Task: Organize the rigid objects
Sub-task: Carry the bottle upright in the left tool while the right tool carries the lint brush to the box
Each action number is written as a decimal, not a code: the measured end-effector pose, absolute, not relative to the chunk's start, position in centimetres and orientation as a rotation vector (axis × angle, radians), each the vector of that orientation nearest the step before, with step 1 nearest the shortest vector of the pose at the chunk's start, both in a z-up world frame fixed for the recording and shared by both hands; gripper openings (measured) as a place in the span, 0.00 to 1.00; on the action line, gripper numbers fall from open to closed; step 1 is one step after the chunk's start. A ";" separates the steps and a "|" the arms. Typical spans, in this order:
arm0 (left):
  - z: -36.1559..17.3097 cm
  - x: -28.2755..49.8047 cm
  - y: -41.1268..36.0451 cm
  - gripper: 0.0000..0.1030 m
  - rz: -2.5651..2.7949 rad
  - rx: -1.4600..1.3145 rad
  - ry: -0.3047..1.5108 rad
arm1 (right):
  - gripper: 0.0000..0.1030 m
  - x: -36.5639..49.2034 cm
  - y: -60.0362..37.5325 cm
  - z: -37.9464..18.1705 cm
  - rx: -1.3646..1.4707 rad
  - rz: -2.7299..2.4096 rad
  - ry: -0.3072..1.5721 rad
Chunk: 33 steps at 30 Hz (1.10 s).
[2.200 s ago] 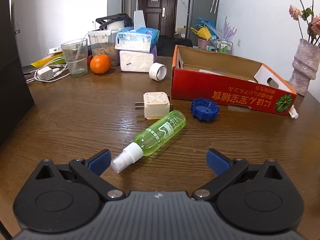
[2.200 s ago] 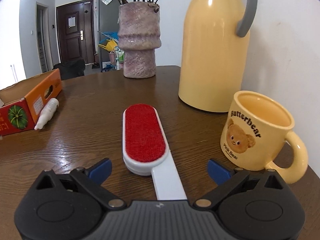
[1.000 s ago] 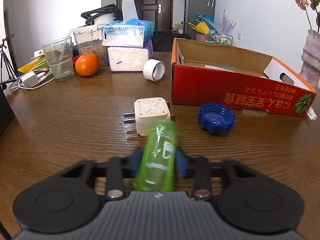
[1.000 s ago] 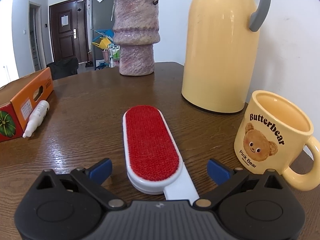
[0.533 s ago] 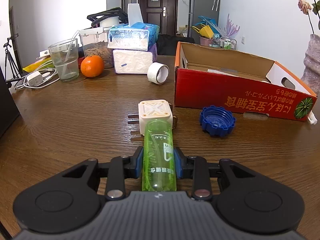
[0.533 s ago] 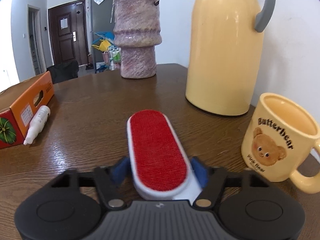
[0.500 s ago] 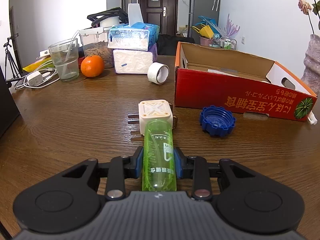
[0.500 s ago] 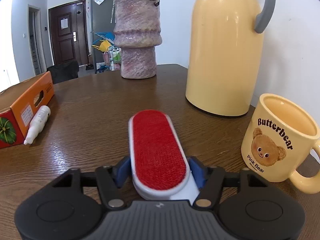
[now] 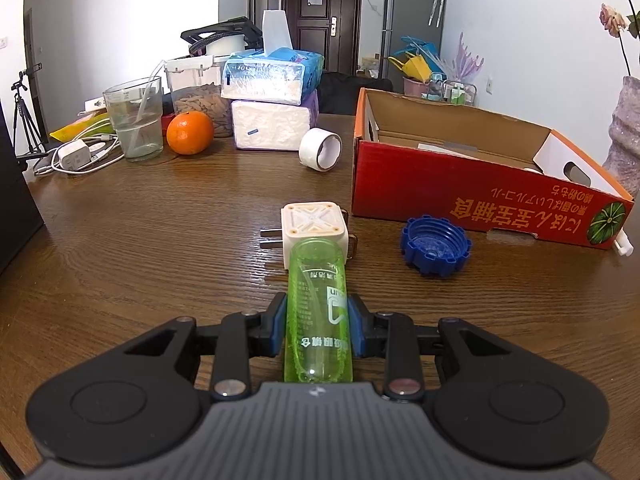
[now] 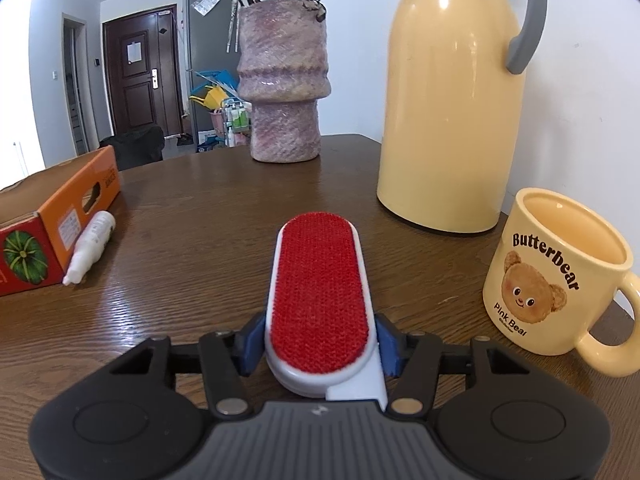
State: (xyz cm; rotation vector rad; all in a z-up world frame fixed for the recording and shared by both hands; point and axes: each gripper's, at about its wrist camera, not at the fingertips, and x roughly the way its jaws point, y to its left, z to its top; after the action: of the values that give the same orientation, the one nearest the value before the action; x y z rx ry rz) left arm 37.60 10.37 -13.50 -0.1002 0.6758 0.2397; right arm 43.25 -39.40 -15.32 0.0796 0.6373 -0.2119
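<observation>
Both grippers have closed in since the earlier frames: left gripper [image 9: 318, 330] clamps the green spray bottle [image 9: 318, 312]; right gripper [image 10: 320, 346] jaws closing, pads against the red lint brush [image 10: 320, 292]. Neither item boxed yet. Left view alone shows the red box [image 9: 472, 192] interior, plug adapter [image 9: 314, 222], blue cap [image 9: 435, 246]; right view alone shows the mug [image 10: 556, 276].
</observation>
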 end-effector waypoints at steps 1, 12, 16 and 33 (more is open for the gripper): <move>-13.5 37.5 10.4 0.31 0.240 -0.101 0.675 | 0.53 43.1 -39.3 -15.2 0.081 -0.209 0.632; -12.9 36.6 9.9 0.31 0.228 -0.111 0.655 | 0.53 40.4 -37.0 -14.2 0.079 -0.159 0.568; -12.6 36.0 9.5 0.31 0.219 -0.109 0.642 | 0.53 39.1 -35.8 -13.7 0.076 -0.125 0.542; -11.3 33.3 7.0 0.31 0.154 -0.130 0.581 | 0.53 34.8 -30.0 -12.4 0.086 0.057 0.478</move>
State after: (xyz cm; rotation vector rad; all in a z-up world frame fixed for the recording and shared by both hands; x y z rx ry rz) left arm 33.27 6.97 -11.27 -0.1298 0.5806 0.1545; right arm 34.76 -30.03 -12.44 0.0855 0.4775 0.0572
